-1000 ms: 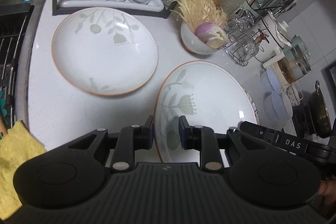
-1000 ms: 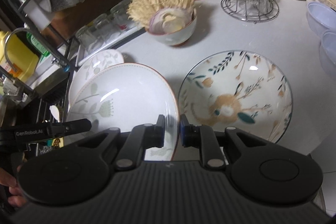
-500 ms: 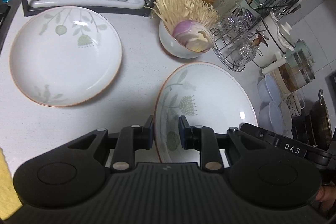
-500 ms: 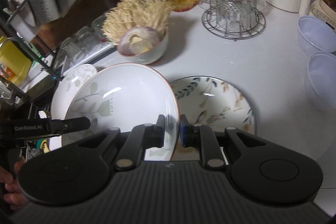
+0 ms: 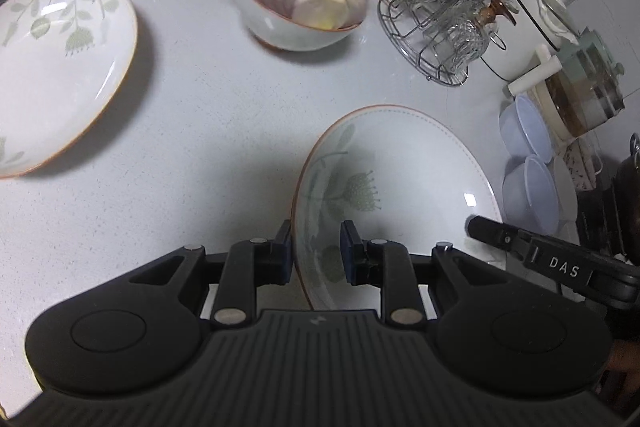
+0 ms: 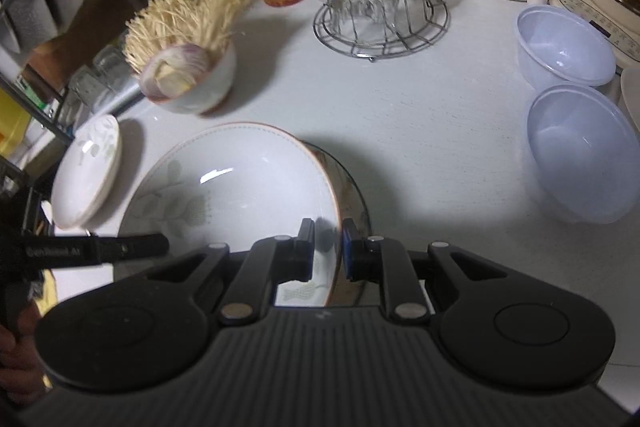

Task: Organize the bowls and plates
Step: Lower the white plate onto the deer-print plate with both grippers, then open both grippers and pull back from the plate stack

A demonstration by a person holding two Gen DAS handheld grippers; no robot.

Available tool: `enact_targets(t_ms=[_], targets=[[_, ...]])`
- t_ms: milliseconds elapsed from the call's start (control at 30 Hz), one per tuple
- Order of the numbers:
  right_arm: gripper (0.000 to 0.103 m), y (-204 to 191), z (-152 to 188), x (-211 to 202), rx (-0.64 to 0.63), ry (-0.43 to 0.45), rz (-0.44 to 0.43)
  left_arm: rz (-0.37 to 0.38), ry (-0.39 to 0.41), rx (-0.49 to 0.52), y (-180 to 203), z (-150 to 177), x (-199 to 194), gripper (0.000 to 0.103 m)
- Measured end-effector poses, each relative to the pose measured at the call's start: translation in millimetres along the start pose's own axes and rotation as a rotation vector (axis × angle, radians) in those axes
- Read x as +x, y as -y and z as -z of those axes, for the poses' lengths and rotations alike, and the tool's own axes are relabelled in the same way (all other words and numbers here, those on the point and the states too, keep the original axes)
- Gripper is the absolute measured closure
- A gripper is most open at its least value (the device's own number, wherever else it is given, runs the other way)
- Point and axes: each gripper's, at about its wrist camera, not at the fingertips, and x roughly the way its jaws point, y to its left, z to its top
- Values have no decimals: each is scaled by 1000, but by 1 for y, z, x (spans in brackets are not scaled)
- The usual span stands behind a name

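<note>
Both grippers clamp opposite edges of one white plate with a green plant print and an orange rim, the held plate (image 5: 400, 179), which occupies the lower centre of both views.

Left gripper (image 5: 315, 251): fingers closed on the plate's near-left rim, one pad inside and one pad outside the rim.

Right gripper (image 6: 327, 254): fingers closed on the plate's right rim, the rim passing between the pads. The left gripper's body shows as a dark bar at lower left of the right wrist view.

In the right wrist view a dark-rimmed patterned plate (image 6: 354, 193) lies on the white counter (image 6: 420, 131), largely covered by the held plate; only its right edge shows. Whether the two plates touch cannot be told.

A second leaf-print plate (image 5: 60, 67) rests on the counter at the left of the left wrist view, well apart from the held plate. A small bowl (image 5: 296, 31) with sliced onion stands at upper centre. Two translucent plastic bowls (image 6: 580, 151) sit on the counter at the right of the right wrist view
</note>
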Motion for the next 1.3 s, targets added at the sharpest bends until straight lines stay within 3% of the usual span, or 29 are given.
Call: enact_targets(t_ms=[400,933,1133,1300], targets=[[86,16,-6,8,-19,25,-13,-81,-49,28,20,-13,21,76],[87,28,1,19,58,-18,-51,-43,-88,-93,10,-20,18,72],[85,25,0,13,41,21,-7,-24,-101,-146,0,-17,8,71],[85,29,-4,5,60,45,-6,-16,-85,-126,-2,-22,-3,68]])
